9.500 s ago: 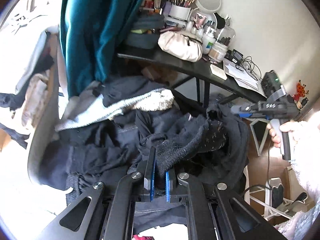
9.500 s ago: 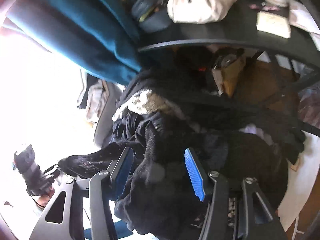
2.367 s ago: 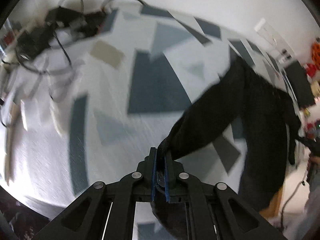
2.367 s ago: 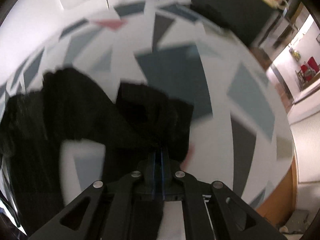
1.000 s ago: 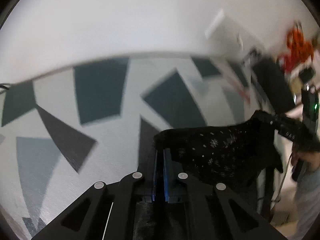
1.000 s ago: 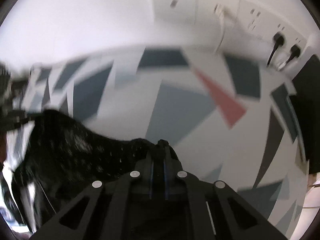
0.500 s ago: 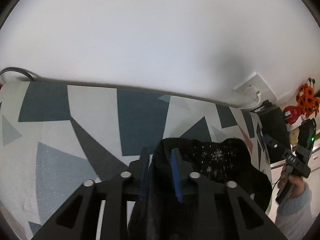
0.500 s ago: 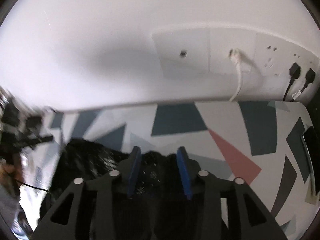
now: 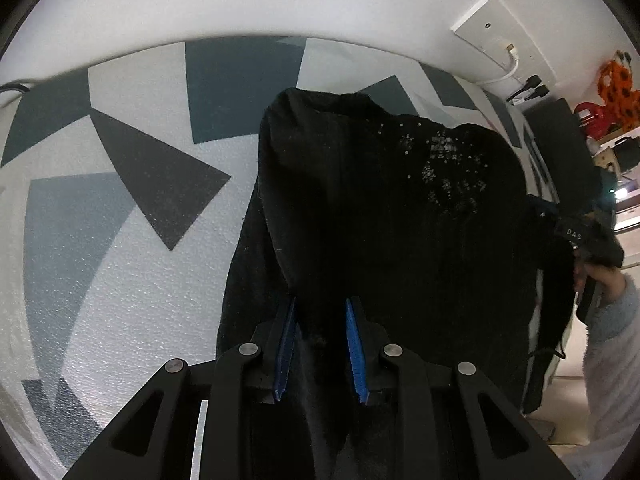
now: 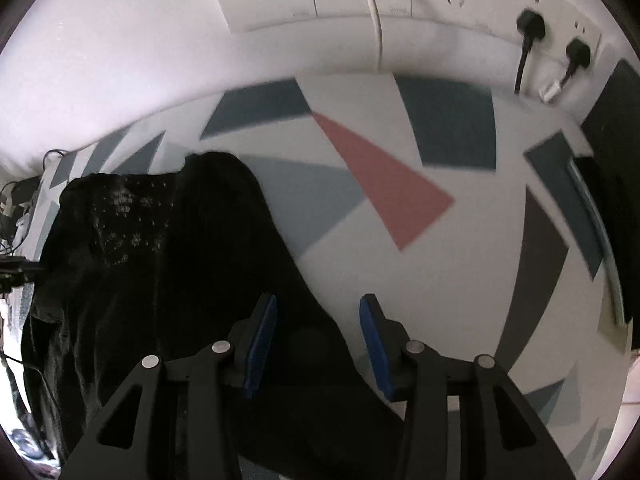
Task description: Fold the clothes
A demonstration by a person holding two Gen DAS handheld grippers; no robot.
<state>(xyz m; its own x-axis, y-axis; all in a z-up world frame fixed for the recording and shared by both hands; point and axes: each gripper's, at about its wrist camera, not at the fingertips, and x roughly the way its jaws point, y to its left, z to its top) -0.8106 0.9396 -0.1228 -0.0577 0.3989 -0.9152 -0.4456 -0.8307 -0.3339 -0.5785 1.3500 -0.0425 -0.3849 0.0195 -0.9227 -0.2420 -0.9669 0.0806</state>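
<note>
A black garment (image 9: 380,200) with a small white speckled print lies spread on a bed cover (image 9: 140,280) of grey, blue and white triangles. My left gripper (image 9: 320,304) points steeply down over its near left part. Its blue pads (image 9: 286,344) stand apart with black cloth lying loose between them. In the right wrist view the same garment (image 10: 160,260) covers the left half. My right gripper (image 10: 318,300) is open over its right edge. Its jaws are closing, with cloth between them by the left pad (image 10: 260,340) and bare cover by the right pad. A hand (image 9: 608,280) holds that gripper at the left view's right edge.
A white wall runs along the far edge of the cover (image 10: 380,184). It carries sockets with black plugs (image 10: 528,24) and a white cable (image 10: 374,12). Loose cables (image 10: 16,196) lie at the far left. A dark flat object (image 10: 616,160) and an orange toy (image 9: 616,80) are at the right.
A second ago both grippers were shut on the raised garment. Both have since parted their jaws and sunk toward the cover. The garment now lies spread out flat.
</note>
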